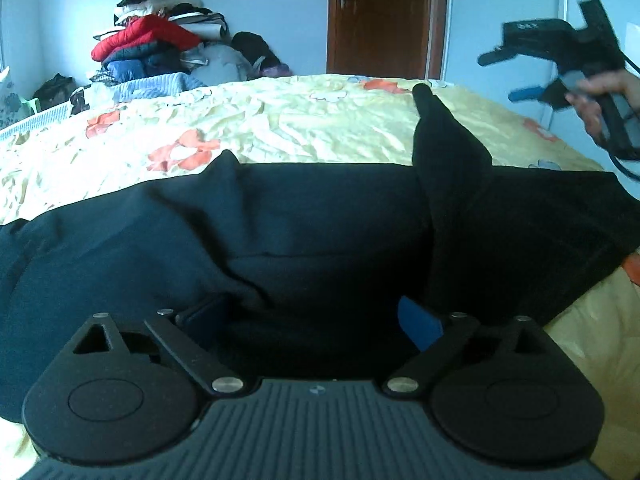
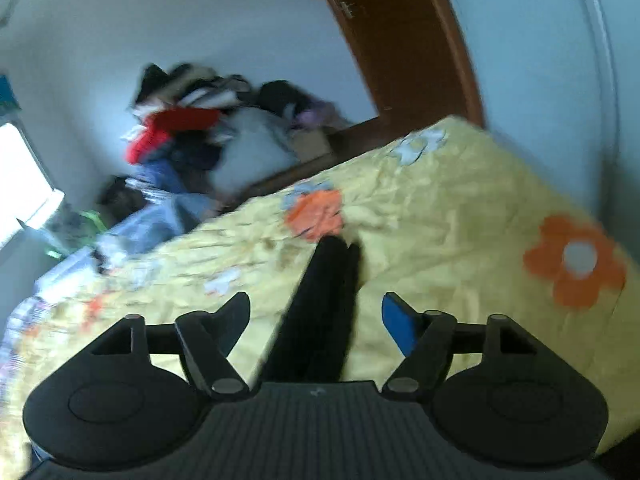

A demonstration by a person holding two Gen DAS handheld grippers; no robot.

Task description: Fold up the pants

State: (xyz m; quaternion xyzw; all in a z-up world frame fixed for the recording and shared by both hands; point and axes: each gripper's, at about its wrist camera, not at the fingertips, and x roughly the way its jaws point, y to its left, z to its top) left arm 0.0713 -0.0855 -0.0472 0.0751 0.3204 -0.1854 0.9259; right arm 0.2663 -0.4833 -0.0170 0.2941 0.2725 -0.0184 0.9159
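Dark navy, near-black cloth pants lie spread across near side of bed w/ yellow crumpled bedspread printed w/ orange and white flowers. One narrow dark strip of the pants runs away over the spread toward far edge; same strip shows in right wrist view, lying flat btwn that tool's fingers w/o touching either.

Left tool: low over the pants, fingers spread wide, black pad on one side, blue pad on other. Cloth lies under and btwn them, bunched against both pads; no pinch.

Right tool: fingers apart, nothing gripped. Right wrist view blurred and tilted. From left wrist view the right tool is up in the air at right, off the bed surface, person's hand around its grip, cable trailing below.

Background: heap of mixed clothes, red padded jacket in it, piled by pale wall beyond bed. Brown wooden door shut, behind bed.
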